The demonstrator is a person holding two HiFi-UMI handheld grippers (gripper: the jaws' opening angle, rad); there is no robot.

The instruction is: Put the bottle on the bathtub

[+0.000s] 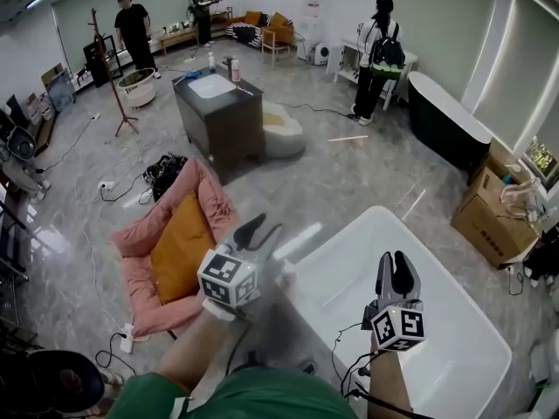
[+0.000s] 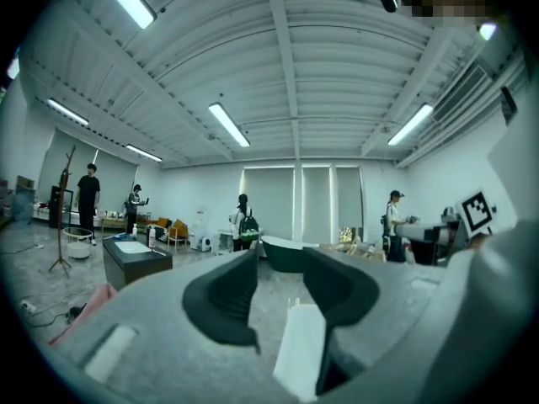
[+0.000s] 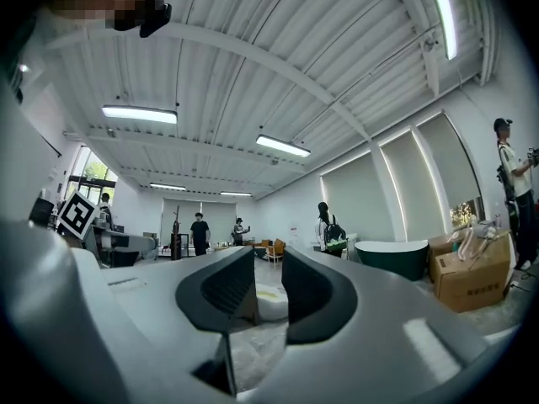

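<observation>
A large white bathtub (image 1: 371, 212) fills the lower right of the head view. A white, elongated, blurred bottle (image 1: 299, 240) lies along the tub's near-left rim, just right of my left gripper (image 1: 266, 223). The left gripper (image 2: 280, 263) points level above that corner. Its jaws stand a little apart, with floor showing between the tips and nothing pressed between them. Low in that gap a white slab (image 2: 301, 352) shows beside the right jaw; I cannot tell what it is. My right gripper (image 1: 396, 256) hangs over the tub basin, its jaws (image 3: 269, 255) drawn to a narrow slit and empty.
Left of the tub lies a pink floor cushion with an orange pad (image 1: 179, 243). Beyond stand a dark vanity cabinet (image 1: 218, 112), a black bathtub (image 1: 450, 125) and cardboard boxes (image 1: 489, 216). A person with a backpack (image 1: 377, 55) stands at the back. Cables (image 1: 349, 356) trail by the tub.
</observation>
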